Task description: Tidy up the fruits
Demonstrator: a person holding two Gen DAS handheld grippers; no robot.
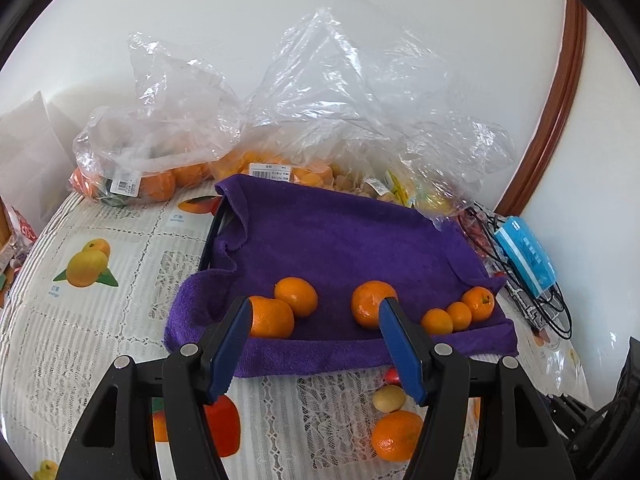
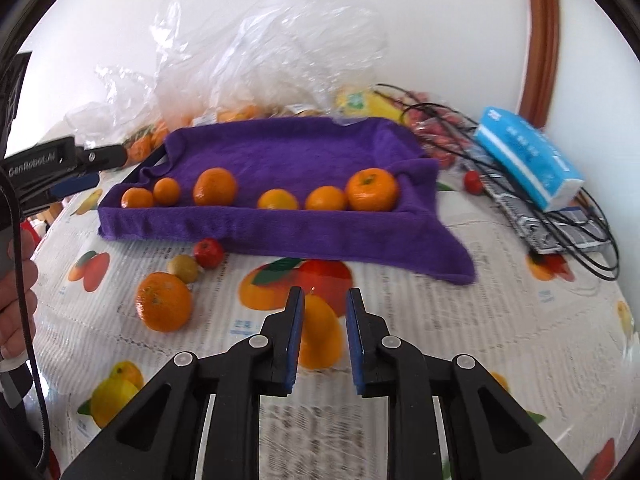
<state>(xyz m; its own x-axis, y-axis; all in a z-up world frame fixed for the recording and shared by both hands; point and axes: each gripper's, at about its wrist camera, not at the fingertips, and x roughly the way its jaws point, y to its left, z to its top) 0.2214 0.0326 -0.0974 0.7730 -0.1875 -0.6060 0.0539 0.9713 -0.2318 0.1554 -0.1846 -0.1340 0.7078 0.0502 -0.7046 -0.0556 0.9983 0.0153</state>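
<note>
You're getting there: six oranges (image 2: 280,194) lying on the purple towel (image 2: 280,148); three fruits (image 2: 182,280) waiting at the worktop's (image 2: 440,320) near edge. Left hand-held gripper (image 1: 314,312) standing apart, empty; right hand-held gripper (image 2: 323,294) nearly together, empty.

Purple towel (image 2: 280,148), orange tangerines (image 2: 214,186), fruit-print tablecloth (image 2: 500,320), blue tissue pack (image 2: 524,156)
</note>
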